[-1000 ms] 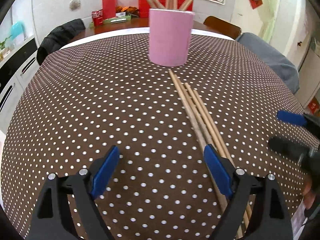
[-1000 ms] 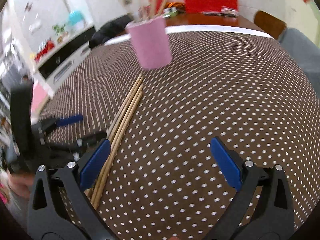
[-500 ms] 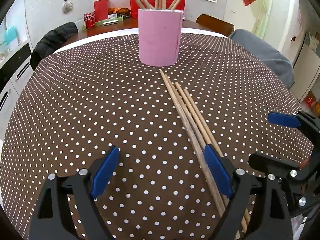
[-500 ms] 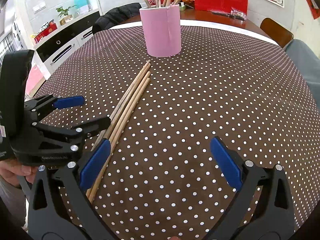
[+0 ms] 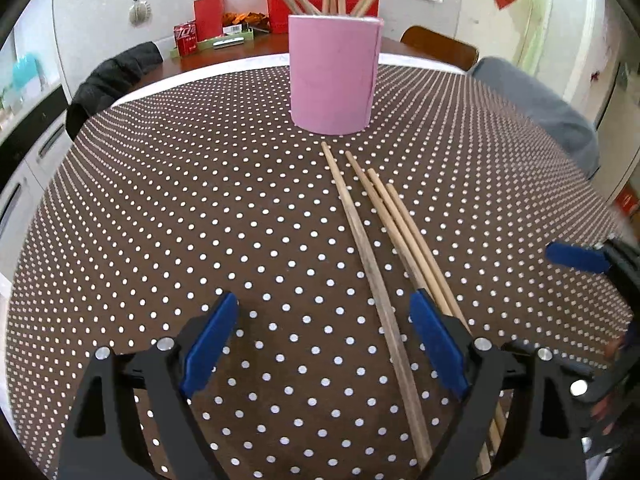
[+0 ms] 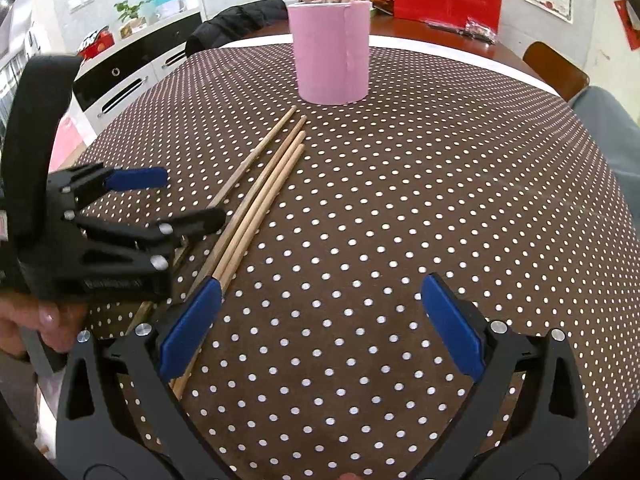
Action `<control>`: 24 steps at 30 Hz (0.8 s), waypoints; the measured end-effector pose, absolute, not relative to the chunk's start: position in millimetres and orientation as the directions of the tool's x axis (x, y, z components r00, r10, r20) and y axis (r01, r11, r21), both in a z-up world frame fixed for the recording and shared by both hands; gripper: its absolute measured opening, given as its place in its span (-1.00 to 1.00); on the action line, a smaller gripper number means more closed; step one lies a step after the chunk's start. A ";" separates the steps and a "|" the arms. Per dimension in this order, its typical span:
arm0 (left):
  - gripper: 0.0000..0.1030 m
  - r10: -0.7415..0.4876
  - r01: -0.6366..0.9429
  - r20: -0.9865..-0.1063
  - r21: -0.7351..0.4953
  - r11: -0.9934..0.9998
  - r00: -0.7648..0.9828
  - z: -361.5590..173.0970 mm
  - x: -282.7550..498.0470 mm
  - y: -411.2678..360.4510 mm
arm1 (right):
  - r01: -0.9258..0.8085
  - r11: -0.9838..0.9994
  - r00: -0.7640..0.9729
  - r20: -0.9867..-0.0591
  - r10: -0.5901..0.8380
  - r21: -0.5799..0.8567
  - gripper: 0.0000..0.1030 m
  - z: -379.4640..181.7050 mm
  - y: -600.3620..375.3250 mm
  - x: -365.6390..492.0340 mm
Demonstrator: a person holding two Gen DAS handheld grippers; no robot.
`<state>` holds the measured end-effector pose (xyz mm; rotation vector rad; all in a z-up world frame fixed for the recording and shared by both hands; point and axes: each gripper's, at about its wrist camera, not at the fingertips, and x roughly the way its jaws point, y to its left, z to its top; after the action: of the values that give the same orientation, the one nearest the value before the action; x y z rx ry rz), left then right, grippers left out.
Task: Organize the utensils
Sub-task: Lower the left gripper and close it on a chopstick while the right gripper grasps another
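Cup and sticks on the surface (image 5: 160, 208).
Four sticks (image 5: 384, 216) lie before the cup (image 5: 334, 76); more sticks stand in it.

One darker chopstick (image 5: 372, 264) now lies split off from the other three chopsticks (image 5: 408, 232), a gap open between them. Cup (image 5: 334, 76) fills more of the left wrist view. Right gripper (image 5: 580, 276) sits closer beside the bundle.

Black tongs (image 5: 324, 344), blue pads (image 5: 210, 344), silver screws.
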<state>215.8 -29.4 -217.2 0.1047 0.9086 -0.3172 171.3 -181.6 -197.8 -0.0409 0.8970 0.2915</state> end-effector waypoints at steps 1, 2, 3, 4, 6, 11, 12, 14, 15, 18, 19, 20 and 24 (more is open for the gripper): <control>0.69 -0.229 0.310 -0.787 -0.051 0.949 0.573 -217.5 215.6 -26.2 | -0.274 0.958 0.583 -0.777 0.236 0.085 0.90 -198.5 -179.2 171.9; 0.69 -0.233 0.306 -0.785 -0.058 0.950 0.574 -217.4 215.5 -24.1 | -0.280 0.957 0.582 -0.778 0.237 0.082 0.90 -199.0 -176.6 172.2; 0.69 -0.235 0.303 -0.784 -0.063 0.951 0.575 -217.6 214.9 -22.2 | -0.286 0.955 0.582 -0.778 0.237 0.077 0.90 -199.3 -173.1 172.6; 0.69 -0.240 0.302 -0.782 -0.070 0.951 0.575 -217.6 214.5 -20.9 | -0.289 0.955 0.582 -0.779 0.234 0.072 0.90 -199.8 -170.3 173.2; 0.69 -0.246 0.298 -0.780 -0.080 0.951 0.576 -217.6 213.6 -18.5 | -0.282 0.959 0.580 -0.789 0.202 0.037 0.90 -202.3 -164.9 176.7; 0.69 -0.251 0.297 -0.778 -0.088 0.951 0.575 -216.9 210.3 -17.1 | -0.250 0.968 0.581 -0.798 0.160 0.012 0.90 -203.3 -166.0 180.5; 0.69 -0.250 0.297 -0.779 -0.086 0.951 0.575 -217.2 210.1 -14.8 | -0.249 0.968 0.581 -0.798 0.157 0.009 0.90 -203.3 -166.4 179.9; 0.69 -0.246 0.298 -0.780 -0.080 0.951 0.575 -217.2 210.1 -13.2 | -0.248 0.969 0.581 -0.801 0.148 -0.001 0.90 -203.1 -165.1 180.5; 0.69 -0.240 0.298 -0.781 -0.073 0.952 0.576 -217.6 210.4 -15.2 | -0.247 0.969 0.579 -0.803 0.142 -0.007 0.90 -203.3 -164.0 181.1; 0.69 -0.226 0.298 -0.785 -0.055 0.953 0.576 -217.8 210.7 -17.7 | -0.225 0.974 0.579 -0.808 0.107 -0.032 0.90 -205.2 -157.8 187.4; 0.69 -0.219 0.296 -0.787 -0.048 0.954 0.577 -217.9 210.5 -19.1 | -0.212 0.977 0.575 -0.811 0.110 -0.018 0.90 -205.6 -159.8 192.1; 0.69 -0.216 0.291 -0.787 -0.049 0.956 0.578 -217.4 211.6 -19.5 | -0.207 0.978 0.576 -0.810 0.108 -0.017 0.90 -206.5 -161.4 193.6; 0.69 -0.163 0.289 -0.807 0.011 0.957 0.568 -218.5 220.8 -25.1 | -0.228 0.974 0.568 -0.813 0.128 -0.006 0.79 -206.9 -166.2 197.3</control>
<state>220.8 -25.1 -218.5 0.1471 0.9299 -0.2662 197.3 -166.2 -206.9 -0.1143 0.9443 0.2097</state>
